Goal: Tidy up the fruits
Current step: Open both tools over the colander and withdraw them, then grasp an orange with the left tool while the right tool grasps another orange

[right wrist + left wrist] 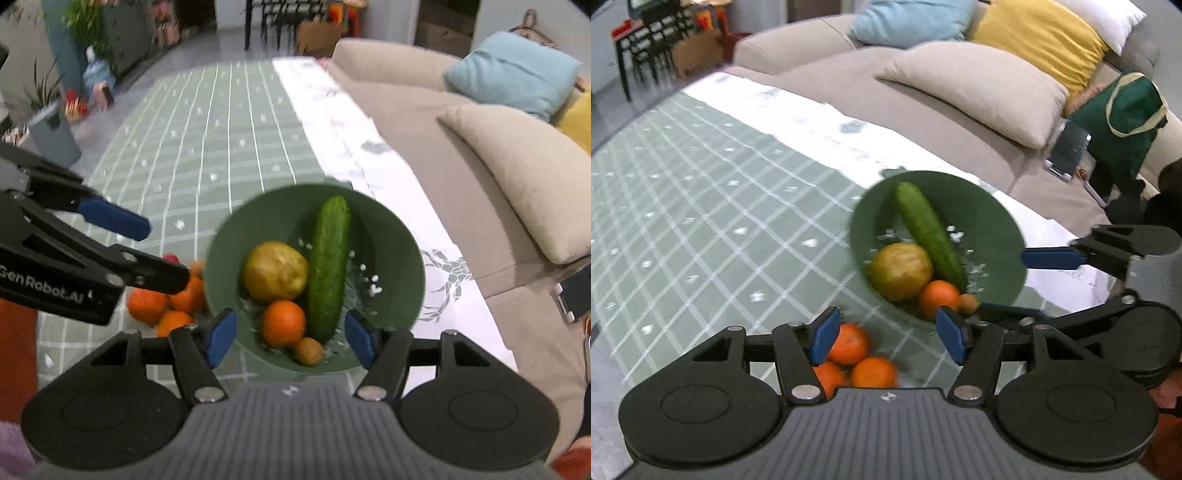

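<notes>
Both hand-held grippers, the left hand-held gripper (886,334) and the right hand-held gripper (290,338), hang open and empty above the table (207,155), so the next pick looks like the loose oranges (849,343) lying just beside the green bowl (399,236).

Soft, even indoor light fills both my views. My tablecloth (701,206) glares white toward one o'clock. Motion blur smears the green bowl (399,236) rim and the oranges (849,343). Fisheye bending curves everything at the edges.
</notes>
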### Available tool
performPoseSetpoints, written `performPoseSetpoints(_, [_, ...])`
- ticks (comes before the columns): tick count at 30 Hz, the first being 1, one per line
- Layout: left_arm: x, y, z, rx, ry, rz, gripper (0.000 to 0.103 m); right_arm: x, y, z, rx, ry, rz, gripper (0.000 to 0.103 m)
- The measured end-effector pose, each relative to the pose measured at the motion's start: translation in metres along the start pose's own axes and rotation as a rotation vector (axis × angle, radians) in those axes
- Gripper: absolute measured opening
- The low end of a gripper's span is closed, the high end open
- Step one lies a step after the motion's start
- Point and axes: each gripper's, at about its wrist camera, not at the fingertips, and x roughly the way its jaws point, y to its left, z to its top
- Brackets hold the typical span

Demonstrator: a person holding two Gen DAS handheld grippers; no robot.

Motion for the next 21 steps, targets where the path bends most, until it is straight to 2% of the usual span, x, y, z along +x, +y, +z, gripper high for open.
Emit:
performPoseSetpoints(3, [-0.012, 0.011, -0.016, 0.004, -0.035, 0.039, 0.070, -0.012, 0.017, -0.010, 0.050, -0.069, -0.009, 0.063])
performPoseSetpoints(6, [-0.019, 0.018, -0.036, 0.013, -0.045, 0.065, 0.070, -0.020, 0.034, -0.019, 0.097, -0.127, -0.007, 0.070])
performPoseSetpoints(11, [-0.022, 0.033, -0.065, -0.035, -0.041, 0.076, 0.070, -0.029, 0.065, -0.038, 0.101, -0.192, -0.016, 0.071])
performPoseSetpoints(12, [-0.021, 0.035, -0.069, -0.044, -0.042, 0.075, 0.070, -0.029, 0.070, -0.042, 0.097, -0.198, -0.019, 0.075])
performPoseSetpoints(16, [-0.019, 0.036, -0.087, -0.035, -0.045, 0.085, 0.069, -0.026, 0.086, -0.059, 0.086, -0.199, -0.019, 0.076])
performPoseSetpoints(21, [-0.013, 0.032, -0.102, 0.023, -0.037, 0.085, 0.069, -0.011, 0.099, -0.075, 0.078, -0.137, -0.012, 0.074])
